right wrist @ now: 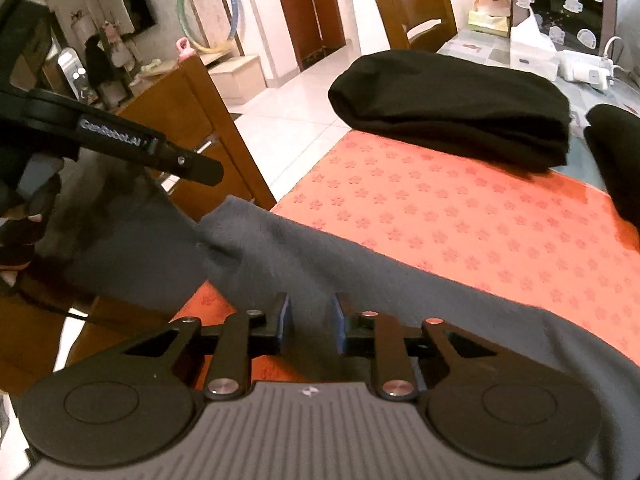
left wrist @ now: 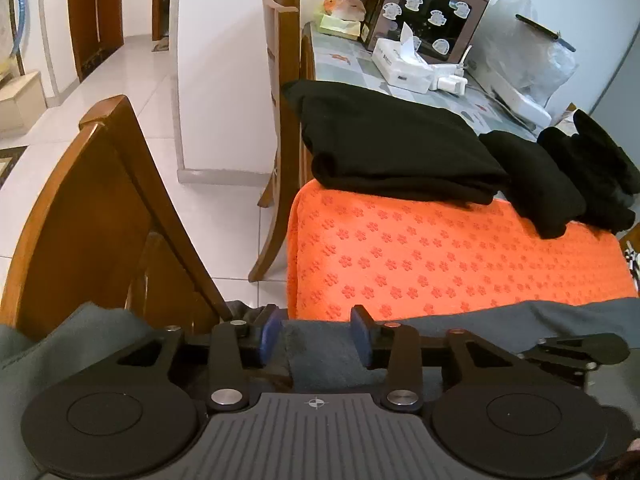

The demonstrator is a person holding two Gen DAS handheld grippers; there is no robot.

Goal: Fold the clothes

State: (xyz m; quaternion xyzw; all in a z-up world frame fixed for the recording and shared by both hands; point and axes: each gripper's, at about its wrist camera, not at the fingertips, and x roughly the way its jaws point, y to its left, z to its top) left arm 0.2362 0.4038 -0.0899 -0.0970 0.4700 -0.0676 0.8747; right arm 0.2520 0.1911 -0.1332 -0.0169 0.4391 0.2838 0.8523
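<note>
- White-tiled floor (left wrist: 132, 80) and white walls surround a table; an orange mat with a stamped flower pattern (left wrist: 440, 256) covers the table's near end and serves as landmark for everything below.
- At the mat's far edge: a large folded black garment (left wrist: 392, 148), lying flat, partly on the mat and partly on the patterned tablecloth (left wrist: 344, 56) beyond.
- Beside that, along the same far edge: a smaller folded black garment (left wrist: 532, 180), then a looser black heap (left wrist: 592, 168) touching it.
- Beyond the mat on the tablecloth: a white tissue box (left wrist: 400, 60), a white power adapter (left wrist: 450, 80), a brown cabinet with stickers on its glass door (left wrist: 428, 8), and clear plastic bags (left wrist: 532, 36).
- Off the mat's far corner and its near side: two wooden chairs (left wrist: 282, 92), (left wrist: 100, 216).
- Grey soft garment (right wrist: 360, 272), unfolded, lies across the mat's near edge and hangs over the table corner toward the near chair.
- Left gripper (left wrist: 316, 334): blue-padded fingers (left wrist: 272, 330) apart, a fold of the grey garment between them; pads do not visibly press it.
- Right gripper (right wrist: 310, 322): over the grey garment at the mat's near edge, fingers apart with a narrower gap; grey cloth shows in the gap, but whether it is pinched I cannot tell.
- In the right wrist view the left gripper's black body (right wrist: 120, 140) sits off the mat's near corner, above the hanging grey cloth.
- Partial dark-gloved hand (right wrist: 24, 224) visible under that body.
</note>
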